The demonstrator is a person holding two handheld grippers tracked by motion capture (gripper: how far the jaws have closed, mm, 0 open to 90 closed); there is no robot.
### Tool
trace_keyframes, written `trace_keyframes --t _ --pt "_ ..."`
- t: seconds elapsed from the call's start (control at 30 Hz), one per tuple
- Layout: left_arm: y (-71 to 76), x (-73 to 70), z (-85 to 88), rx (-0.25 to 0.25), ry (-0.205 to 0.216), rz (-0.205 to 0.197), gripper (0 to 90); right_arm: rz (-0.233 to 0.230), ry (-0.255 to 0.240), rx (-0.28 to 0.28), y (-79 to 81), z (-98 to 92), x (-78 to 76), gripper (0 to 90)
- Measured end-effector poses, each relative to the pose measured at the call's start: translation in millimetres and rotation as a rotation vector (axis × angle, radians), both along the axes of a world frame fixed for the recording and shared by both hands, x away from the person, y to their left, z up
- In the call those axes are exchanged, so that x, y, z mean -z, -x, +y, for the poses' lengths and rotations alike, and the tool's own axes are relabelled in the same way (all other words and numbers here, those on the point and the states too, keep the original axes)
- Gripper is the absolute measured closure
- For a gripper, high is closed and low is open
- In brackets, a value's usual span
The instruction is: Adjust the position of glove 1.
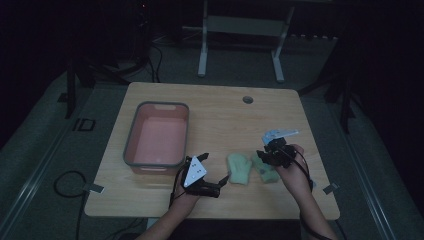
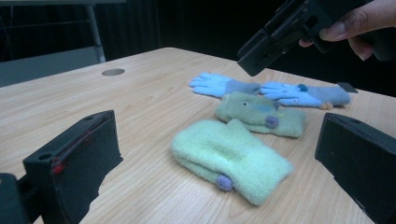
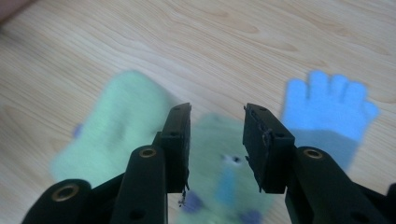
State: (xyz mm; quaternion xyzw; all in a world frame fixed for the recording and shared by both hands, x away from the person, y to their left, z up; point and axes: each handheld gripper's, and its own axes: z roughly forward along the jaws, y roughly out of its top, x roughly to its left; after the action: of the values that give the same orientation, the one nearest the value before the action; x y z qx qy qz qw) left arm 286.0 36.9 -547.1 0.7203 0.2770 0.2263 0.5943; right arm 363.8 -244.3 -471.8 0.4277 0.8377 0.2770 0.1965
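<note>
Mittens are laid side by side on the table [image 1: 220, 115]: a plain green mitten [image 2: 231, 158] and a patterned green mitten [image 2: 259, 114]. Nothing is held between the parted jaws of the right gripper [image 3: 217, 140], poised above the patterned one. The left gripper [image 1: 226, 177] is spread wide beside the plain mitten, empty. Blue gloves [image 2: 271, 91] are seen beyond.

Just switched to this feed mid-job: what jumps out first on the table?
The pale green mittens lie side by side near the table's front edge, one plain, the other with a face on it. Two blue gloves lie just beyond them. The right gripper hangs over the face mitten with its jaws apart and nothing between them, and a grey-rimmed pink tub sits at the left.
</note>
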Motion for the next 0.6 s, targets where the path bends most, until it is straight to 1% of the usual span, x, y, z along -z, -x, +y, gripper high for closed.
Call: trace_keyframes --t 0.1,0.13,0.2,0.23,0.3,0.33,0.4,0.47,0.5,0.53,0.57,0.6 --pt "-0.7 0.7 -0.3 0.002 -0.007 0.003 0.1 0.008 0.030 -0.014 -0.5 -10.6 3.2 63.0" --pt "-0.8 1.0 -0.4 0.001 -0.007 0.004 0.1 0.010 0.029 -0.016 -0.7 -13.6 4.5 63.2" --pt "-1.2 1.2 -0.6 -0.003 -0.005 0.005 0.1 0.036 0.022 -0.016 -1.8 -21.8 10.0 63.7" --pt "-1.6 1.4 -0.6 -0.004 -0.004 0.005 0.1 0.037 0.024 -0.014 -1.7 -24.0 12.1 64.3" --pt "-2.4 1.7 -0.6 -0.007 -0.012 0.004 0.1 0.053 0.016 -0.017 -1.4 -28.0 18.2 64.8" --pt "-2.6 1.9 -0.4 -0.008 -0.010 0.003 0.1 0.055 0.010 -0.016 -0.7 -29.0 22.3 65.7" --pt "-2.6 1.9 -0.1 -0.009 -0.009 0.005 0.1 0.064 0.015 -0.020 0.0 -28.7 28.8 65.6" --pt "-2.6 2.1 0.4 -0.012 -0.009 0.005 0.1 0.094 0.012 -0.009 -0.5 -27.8 36.9 69.1" --pt "-2.7 2.2 0.6 -0.013 -0.008 0.006 0.1 0.106 0.017 0.002 -0.8 -27.2 41.4 67.5" --pt "-2.8 2.3 0.8 -0.014 -0.009 0.006 0.1 0.106 0.040 0.019 -1.0 -26.7 45.8 67.4" --pt "-3.1 2.5 0.9 -0.016 -0.010 0.005 0.1 0.113 0.052 0.027 -1.2 -26.5 50.2 67.1" --pt "-3.5 2.6 1.3 -0.017 -0.011 0.005 0.1 0.123 0.044 0.028 -1.1 -26.9 54.1 66.1"
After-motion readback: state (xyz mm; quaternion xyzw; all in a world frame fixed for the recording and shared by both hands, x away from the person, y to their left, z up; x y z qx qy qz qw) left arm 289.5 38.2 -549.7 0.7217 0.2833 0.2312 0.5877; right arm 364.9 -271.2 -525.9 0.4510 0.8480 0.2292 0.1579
